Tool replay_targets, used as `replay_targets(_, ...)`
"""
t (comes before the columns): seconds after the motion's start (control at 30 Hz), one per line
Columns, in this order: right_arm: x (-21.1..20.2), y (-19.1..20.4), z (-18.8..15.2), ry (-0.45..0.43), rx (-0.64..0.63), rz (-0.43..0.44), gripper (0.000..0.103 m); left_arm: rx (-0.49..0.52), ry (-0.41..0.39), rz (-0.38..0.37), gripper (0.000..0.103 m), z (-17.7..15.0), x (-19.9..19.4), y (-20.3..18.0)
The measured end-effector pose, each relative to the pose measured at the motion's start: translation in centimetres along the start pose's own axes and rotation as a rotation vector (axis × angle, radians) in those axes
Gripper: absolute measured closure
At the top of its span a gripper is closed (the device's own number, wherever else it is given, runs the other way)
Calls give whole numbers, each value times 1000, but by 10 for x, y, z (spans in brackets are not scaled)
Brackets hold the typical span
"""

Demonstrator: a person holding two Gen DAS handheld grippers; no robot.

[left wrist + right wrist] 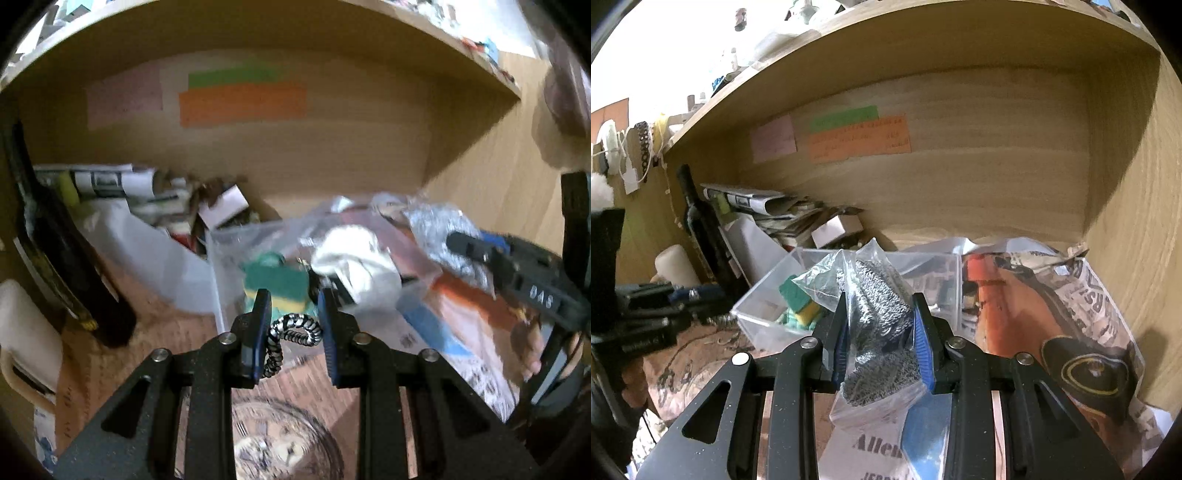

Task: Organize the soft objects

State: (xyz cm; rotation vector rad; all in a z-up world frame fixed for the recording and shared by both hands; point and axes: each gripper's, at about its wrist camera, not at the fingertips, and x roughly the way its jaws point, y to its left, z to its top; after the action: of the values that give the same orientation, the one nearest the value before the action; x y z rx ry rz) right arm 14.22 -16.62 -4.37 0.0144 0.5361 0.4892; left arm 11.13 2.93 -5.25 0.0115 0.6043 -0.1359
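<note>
Right, the right tool (881,339) is clamped on a clear bag holding a grey knitted item (877,317), carried just above and in front of the clear plastic bin (753,314) on the worktop under the shelf. That bin already holds a green-and-yellow sponge (798,301), and the left view shows a white cloth (354,262) bunched there too, so some sorting looks done. Over on the left, the left tool (293,314) has its fingers parted around a black-and-white braided cord (291,332), apparently pinned against one pad; whether it truly grips I cannot tell. Judging by this, the bagged knit has yet to drop in, and the cord has yet to find a home.
</note>
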Motion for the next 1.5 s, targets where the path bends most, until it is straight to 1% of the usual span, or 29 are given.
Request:
replay_targets(0.1, 9, -1, 6, 2, -4, 1, 75, -8, -9, 25, 77, 13, 11, 11)
replay_targets(0.23, 23, -1, 11, 17, -13, 0, 75, -41, 29, 36, 77, 23, 39, 24)
replay_targets(0.43, 57, 2, 9, 93, -39, 4, 75, -62, 113, 40, 77, 20, 78, 35)
replay_targets(0.6, 85, 8, -3, 171, -68, 6, 74, -67, 146, 43, 76, 13, 94, 35)
replay_targets(0.67, 91, 10, -8, 195, -84, 6, 72, -62, 159, 35, 69, 11, 99, 34)
replay_targets(0.73, 94, 11, -9, 202, -95, 0, 72, -57, 159, 35, 54, 9, 100, 32)
replay_targets(0.77, 95, 11, -10, 204, -97, 1, 71, -54, 156, 34, 50, 9, 99, 31)
replay_targets(0.8, 95, 11, -11, 206, -97, 2, 71, -50, 149, 33, 44, 8, 97, 30)
replay_targets(0.83, 95, 10, -11, 206, -96, 1, 71, -46, 141, 35, 40, 8, 95, 29)
replay_targets(0.93, 95, 10, -10, 211, -95, 0, 68, -38, 128, 27, 38, 8, 88, 27)
replay_targets(0.97, 94, 10, -10, 210, -95, 0, 63, -36, 125, 25, 37, 9, 86, 27)
replay_targets(1.0, 92, 9, -9, 207, -93, 1, 54, -36, 118, 25, 36, 9, 83, 27)
replay_targets(1.07, 87, 10, -8, 190, -93, -1, 45, -40, 93, 24, 34, 11, 73, 27)
replay_targets(1.17, 76, 12, -2, 147, -100, -4, 40, -39, 55, 35, 33, 14, 59, 25)
replay_targets(1.3, 49, 13, 11, 79, -85, 15, 39, -35, -25, 53, 32, 18, 32, 20)
replay_targets(1.33, 41, 14, 15, 59, -84, 18, 39, -31, -61, 62, 31, 20, 21, 17)
replay_targets(1.4, 26, 17, 22, 16, -89, 20, 38, -24, -107, 73, 26, 22, 7, 14)
replay_targets(1.43, 19, 18, 24, -5, -92, 19, 37, -19, -144, 76, 24, 23, -4, 10)
replay_targets(1.5, -1, 22, 30, -64, -96, 18, 27, -13, -191, 77, 23, 25, -20, 5)
